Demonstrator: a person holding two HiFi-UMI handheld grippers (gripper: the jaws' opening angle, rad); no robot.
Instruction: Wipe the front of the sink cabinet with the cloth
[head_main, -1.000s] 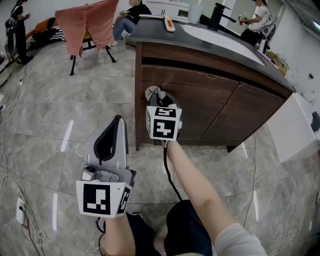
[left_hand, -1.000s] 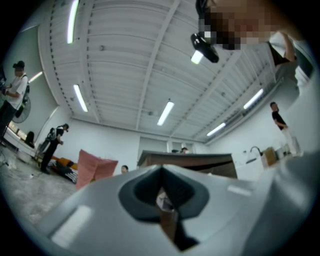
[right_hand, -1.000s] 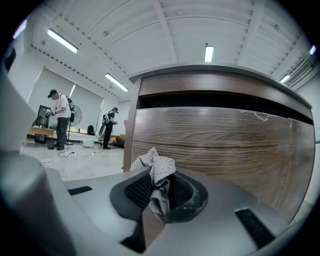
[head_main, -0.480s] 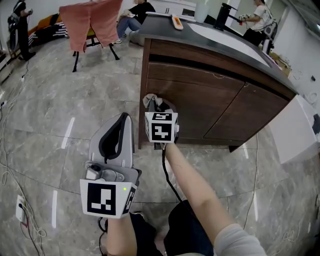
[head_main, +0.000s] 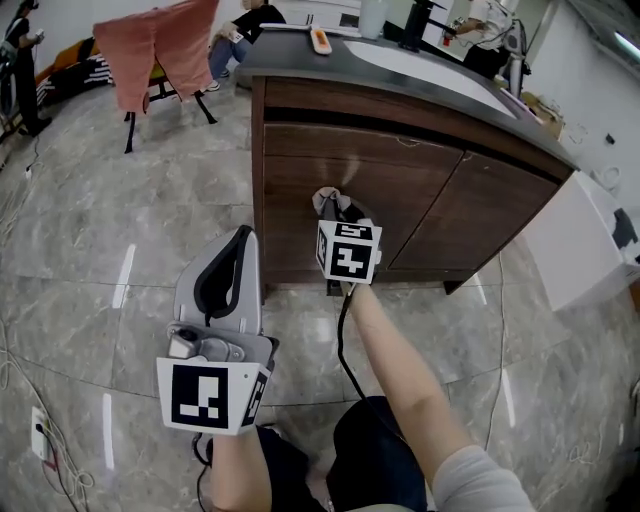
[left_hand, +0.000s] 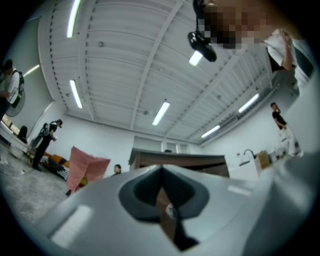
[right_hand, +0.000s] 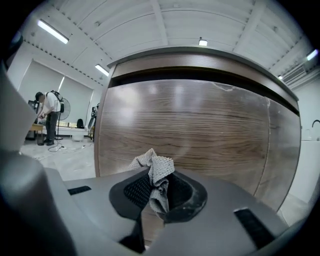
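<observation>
The dark wood sink cabinet (head_main: 400, 190) stands ahead of me, with its wide door front (right_hand: 200, 130) filling the right gripper view. My right gripper (head_main: 335, 208) is shut on a small grey knitted cloth (right_hand: 156, 176), whose bunched end (head_main: 328, 197) sticks out toward the left door panel, close to it; contact cannot be told. My left gripper (head_main: 228, 270) hangs lower left over the floor, away from the cabinet, jaws together and empty (left_hand: 162, 197).
A dark countertop with a white sink basin (head_main: 430, 70) and a black tap (head_main: 418, 20) tops the cabinet. A white box (head_main: 580, 250) stands to its right. A pink cloth on a rack (head_main: 150, 50) and several people are at the back. Grey marble floor (head_main: 90, 250) lies all around.
The right gripper with the cloth has shifted rightward along the cabinet front, from the left corner toward the middle of the left door. The left gripper has barely moved.
</observation>
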